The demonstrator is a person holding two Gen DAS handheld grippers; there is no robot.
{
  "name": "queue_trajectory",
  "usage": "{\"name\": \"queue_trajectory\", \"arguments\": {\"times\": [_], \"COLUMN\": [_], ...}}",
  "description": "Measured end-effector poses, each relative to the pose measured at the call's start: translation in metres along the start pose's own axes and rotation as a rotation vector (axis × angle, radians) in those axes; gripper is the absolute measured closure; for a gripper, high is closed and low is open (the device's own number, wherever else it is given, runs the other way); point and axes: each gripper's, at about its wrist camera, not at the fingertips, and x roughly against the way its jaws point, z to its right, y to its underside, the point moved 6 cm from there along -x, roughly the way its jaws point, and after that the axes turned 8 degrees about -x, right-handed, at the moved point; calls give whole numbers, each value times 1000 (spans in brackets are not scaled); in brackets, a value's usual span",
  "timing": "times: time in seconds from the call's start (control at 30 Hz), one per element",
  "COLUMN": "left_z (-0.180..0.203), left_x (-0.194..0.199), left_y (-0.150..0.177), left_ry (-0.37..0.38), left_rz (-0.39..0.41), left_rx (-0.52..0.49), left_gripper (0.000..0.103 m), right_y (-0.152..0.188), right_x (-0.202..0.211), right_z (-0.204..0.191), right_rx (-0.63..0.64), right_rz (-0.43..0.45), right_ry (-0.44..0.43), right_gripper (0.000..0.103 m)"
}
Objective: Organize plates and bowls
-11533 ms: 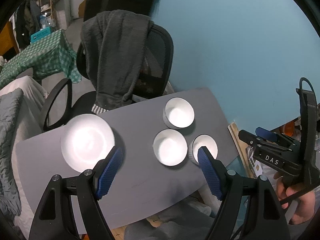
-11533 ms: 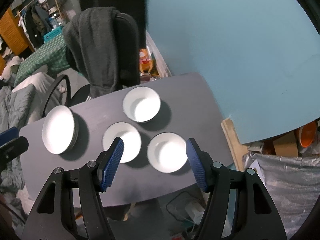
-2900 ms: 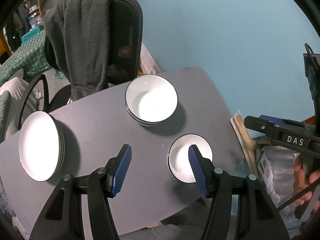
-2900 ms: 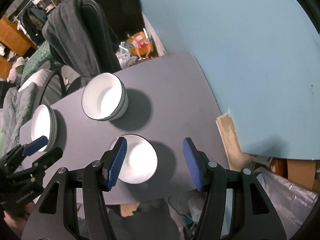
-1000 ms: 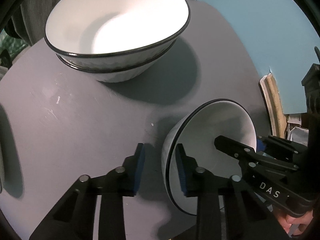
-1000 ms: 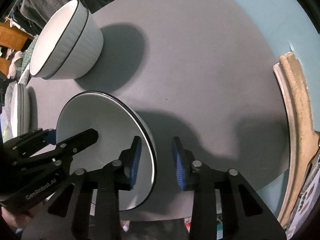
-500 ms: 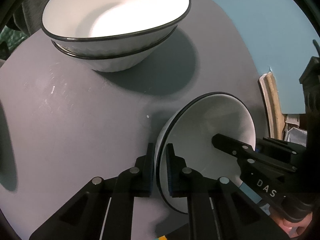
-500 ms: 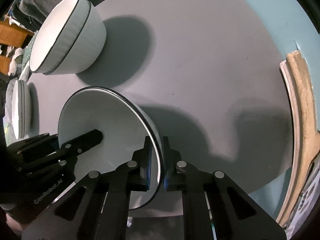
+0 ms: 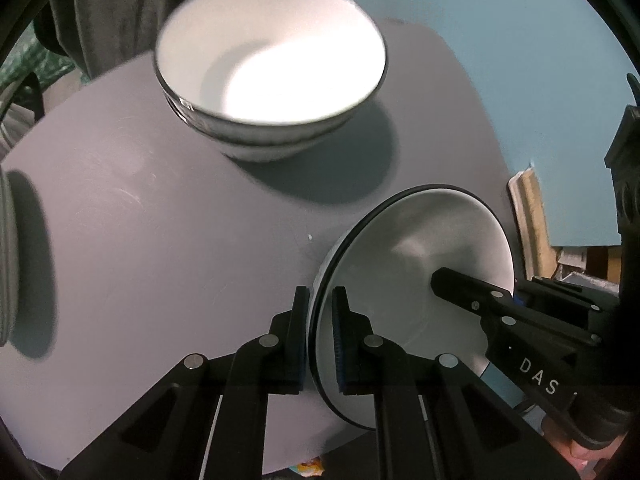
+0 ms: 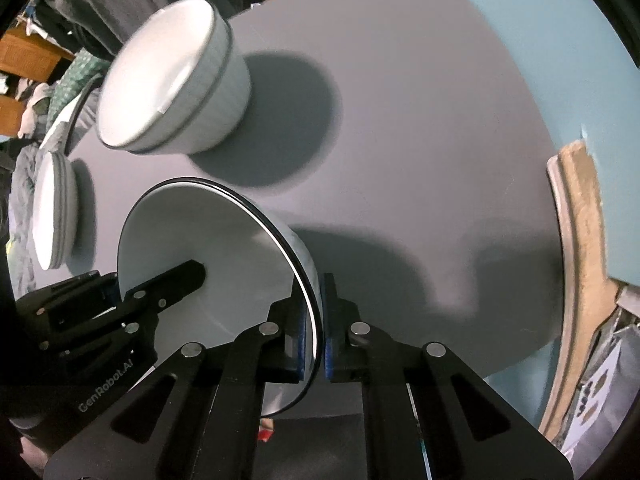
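Note:
A single white bowl with a black rim (image 9: 416, 264) (image 10: 208, 248) is held between both grippers above the grey table (image 9: 160, 240) (image 10: 420, 128). My left gripper (image 9: 320, 336) is shut on its left rim. My right gripper (image 10: 318, 328) is shut on the opposite rim; it also shows reaching into the bowl in the left wrist view (image 9: 472, 292). A stack of two nested white bowls (image 9: 272, 80) (image 10: 168, 76) stands further back on the table. A stack of white plates (image 10: 52, 208) (image 9: 6, 256) sits at the table's left end.
A chair draped with a dark grey garment (image 9: 120, 12) stands behind the table. A blue wall (image 9: 500, 40) runs along the right. A wooden board (image 10: 580, 220) leans beside the table's right edge, with clutter beyond it.
The held bowl has risen and come toward the nested bowls, which now look further off and more from above. Both grippers stay clamped on its rim.

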Motion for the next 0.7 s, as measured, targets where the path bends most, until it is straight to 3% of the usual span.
{"name": "queue_trajectory", "arguments": {"times": [0.2, 0.7], "left_z": [0, -20], "left_x": [28, 72], "left_y": [-9, -41], "left_ry": [-13, -54], "left_rz": [44, 131], "left_rx": [8, 65], "left_gripper": [93, 93], "right_y": [-9, -31], "right_x": [28, 61], "right_z": [8, -34], "right_rx": [33, 151], "right_rz": [29, 90], "right_ry": [-16, -27], "right_gripper": [96, 96]}}
